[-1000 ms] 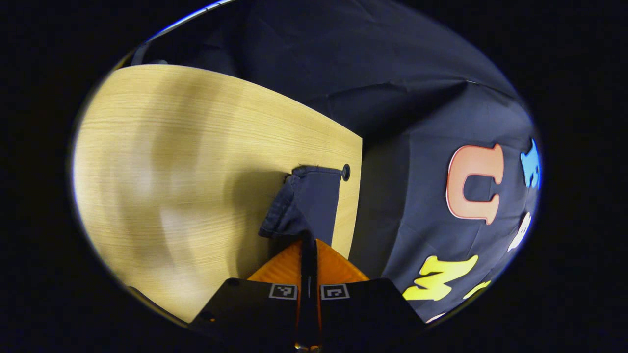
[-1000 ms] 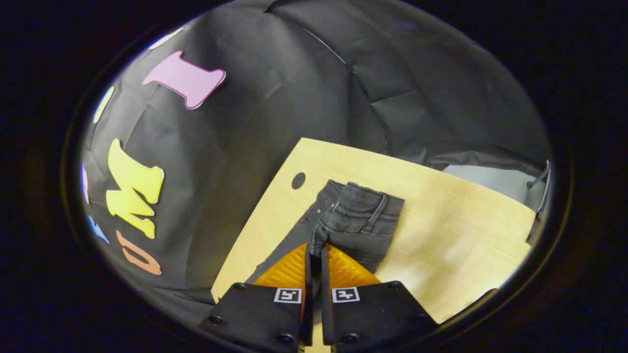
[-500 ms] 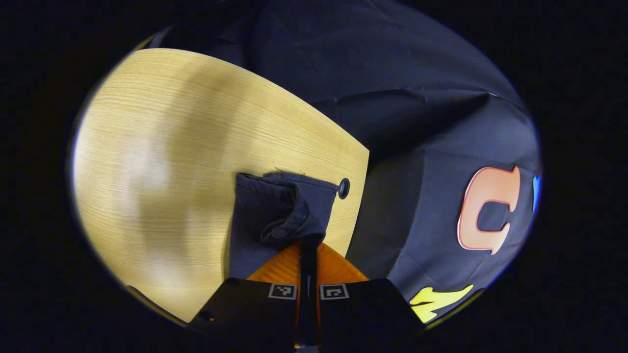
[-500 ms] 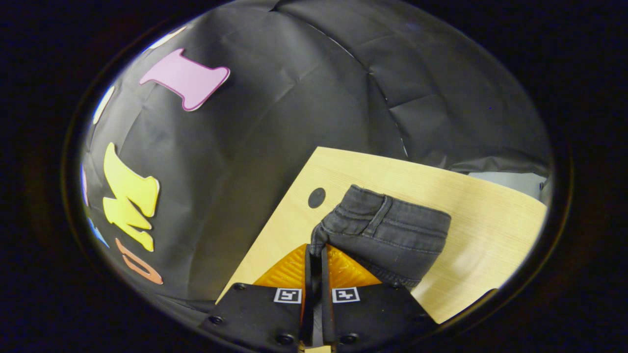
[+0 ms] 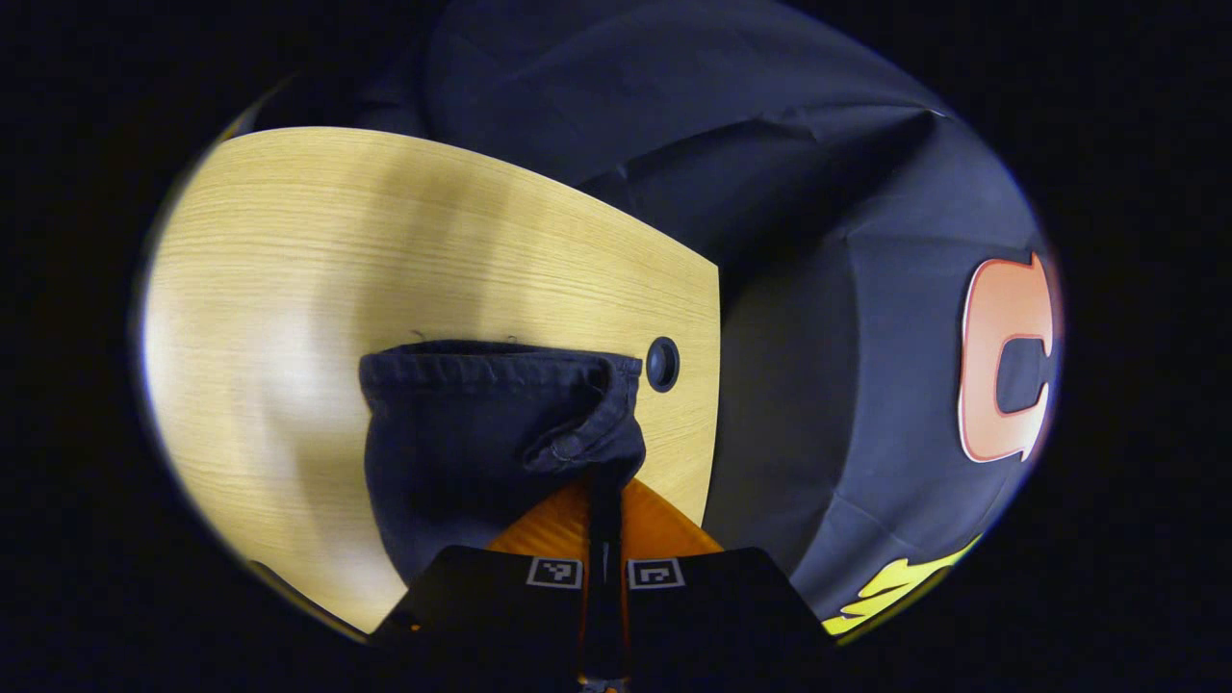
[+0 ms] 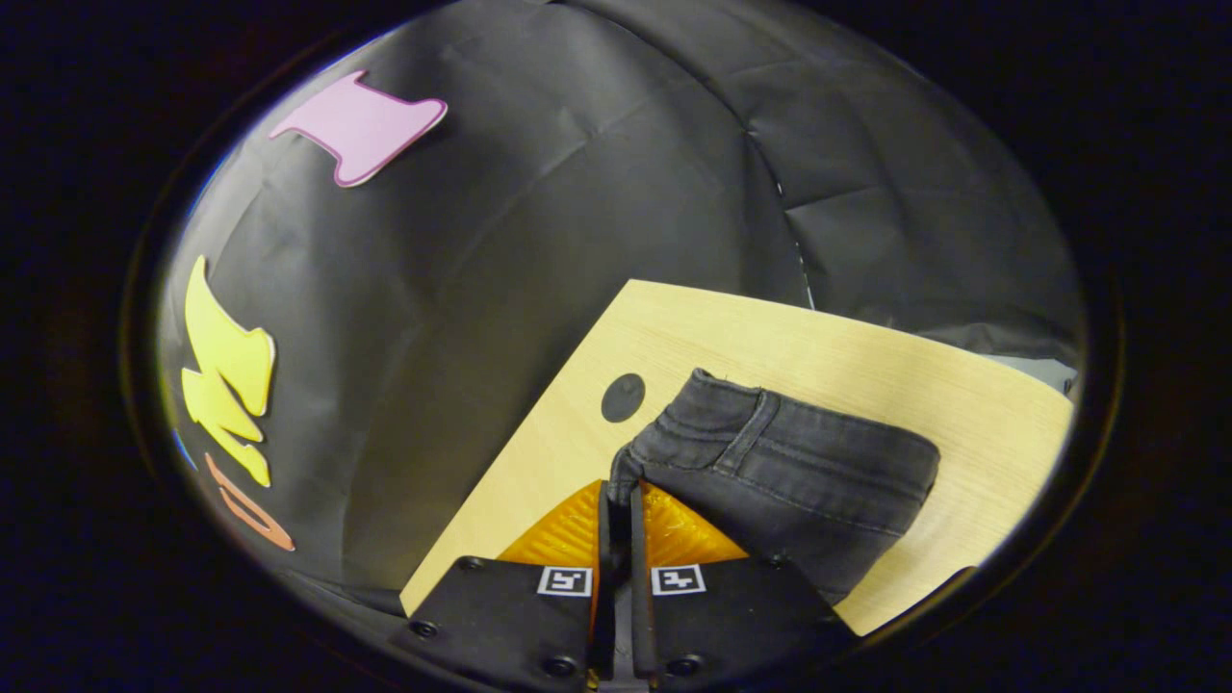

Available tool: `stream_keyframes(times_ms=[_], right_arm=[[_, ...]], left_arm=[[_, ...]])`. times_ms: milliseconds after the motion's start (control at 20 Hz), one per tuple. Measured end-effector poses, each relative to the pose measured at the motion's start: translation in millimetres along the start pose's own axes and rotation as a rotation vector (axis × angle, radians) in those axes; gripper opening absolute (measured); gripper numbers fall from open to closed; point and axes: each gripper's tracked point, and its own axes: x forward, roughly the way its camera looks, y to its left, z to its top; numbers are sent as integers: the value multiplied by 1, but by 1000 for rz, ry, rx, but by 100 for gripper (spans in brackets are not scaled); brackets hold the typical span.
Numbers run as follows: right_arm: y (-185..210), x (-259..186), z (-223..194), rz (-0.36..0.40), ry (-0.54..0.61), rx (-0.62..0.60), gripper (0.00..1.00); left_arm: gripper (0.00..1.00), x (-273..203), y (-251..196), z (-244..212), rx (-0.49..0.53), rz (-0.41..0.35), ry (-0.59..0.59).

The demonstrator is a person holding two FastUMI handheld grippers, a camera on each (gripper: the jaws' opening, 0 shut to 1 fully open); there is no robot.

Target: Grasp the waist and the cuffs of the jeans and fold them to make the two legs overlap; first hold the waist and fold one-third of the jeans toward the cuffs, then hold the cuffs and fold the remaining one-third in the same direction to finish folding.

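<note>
On the wooden table point(image 5: 289, 250), dark jeans point(image 6: 799, 472) lie bunched, both grippers point(image 5: 604, 481) point(image 6: 621, 491) clamped onto their fabric.

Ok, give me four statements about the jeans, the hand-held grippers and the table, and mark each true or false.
1. The left hand-held gripper is shut on the jeans. True.
2. The right hand-held gripper is open, clear of the denim. False: it pinches the waist end.
3. The jeans lie on a wooden table. True.
4. The round hole in the table is covered by jeans. False: it lies bare beside them.
</note>
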Motion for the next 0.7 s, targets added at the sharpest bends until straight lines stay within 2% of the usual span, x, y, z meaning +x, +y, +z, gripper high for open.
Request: stream_keyframes(times_ms=[50,100,200,300,350,450,500,550,650,700], right_arm=[[1,5,-1,-2,1,0,4],[0,10,-3,-3,1,1,8],[-1,15,-3,-7,7,9,8],[1,20,-2,-5,21,29,8],[3,22,-3,-2,28,29,5],[6,26,-7,1,32,-6,9],[9,26,-8,5,38,-11,7],[14,22,-10,21,46,-3,14],[25,21,-10,54,59,16,48],[23,19,-7,48,47,2,64]], left_arm=[[3,8,-1,-1,17,2,1],[4,16,-2,-3,27,7,1],[3,26,2,-5,62,28,2],[4,31,1,-7,177,72,9],[3,31,-6,-8,214,58,8],[4,27,-18,-8,282,43,0],[4,28,-20,-8,315,38,-6],[0,24,-19,-7,350,36,-6],[67,10,-17,-3,429,50,-4],[100,1,-15,3,486,70,-21]])
